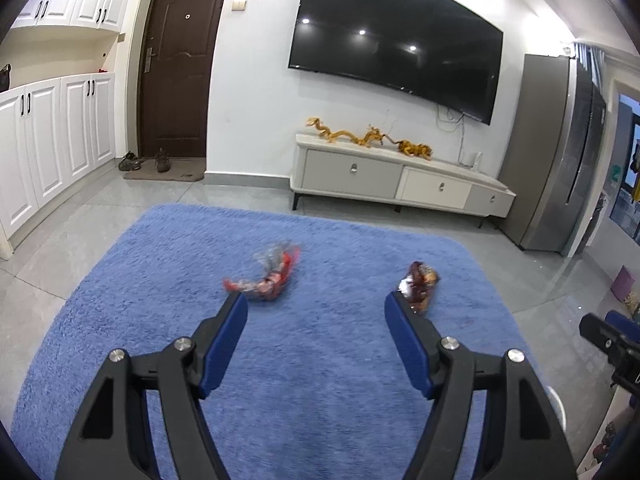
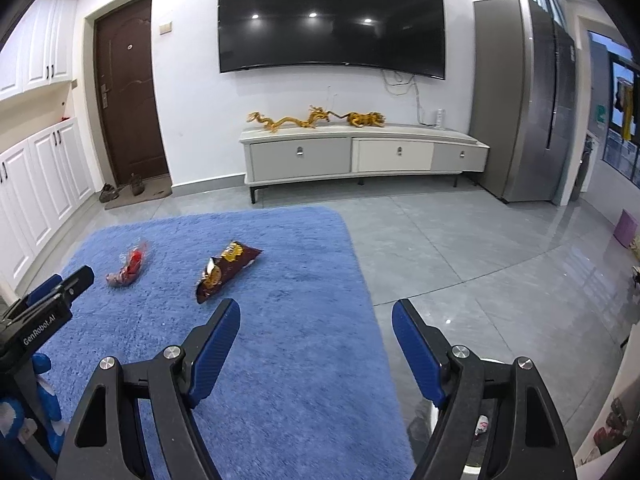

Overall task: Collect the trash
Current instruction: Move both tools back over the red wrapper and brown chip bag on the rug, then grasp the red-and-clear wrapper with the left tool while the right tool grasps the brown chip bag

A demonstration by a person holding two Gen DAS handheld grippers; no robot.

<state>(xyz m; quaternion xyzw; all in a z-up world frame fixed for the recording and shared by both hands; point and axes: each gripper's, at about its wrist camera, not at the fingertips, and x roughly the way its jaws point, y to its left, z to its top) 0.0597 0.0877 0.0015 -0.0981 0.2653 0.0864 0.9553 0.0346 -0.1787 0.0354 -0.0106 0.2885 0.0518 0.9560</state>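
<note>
Two pieces of trash lie on the blue rug (image 1: pixel 312 360). A crumpled red and clear wrapper (image 1: pixel 268 276) lies just beyond my left finger; it also shows in the right wrist view (image 2: pixel 130 266). A dark brown chip bag (image 1: pixel 418 284) lies by my right fingertip, and appears in the right wrist view (image 2: pixel 226 270). My left gripper (image 1: pixel 316 308) is open and empty above the rug, between the two. My right gripper (image 2: pixel 316 314) is open and empty over the rug's right edge (image 2: pixel 360 280). The left gripper shows at the left in the right wrist view (image 2: pixel 60 292).
A white TV cabinet (image 2: pixel 360 156) with golden dragon figures stands under a wall TV (image 2: pixel 332 20). A grey fridge (image 2: pixel 528 100) is at the right. White cupboards (image 1: pixel 48 140), a brown door (image 1: pixel 180 68) and shoes on a mat (image 1: pixel 160 164) are at the left. Grey tile floor (image 2: pixel 460 260) surrounds the rug.
</note>
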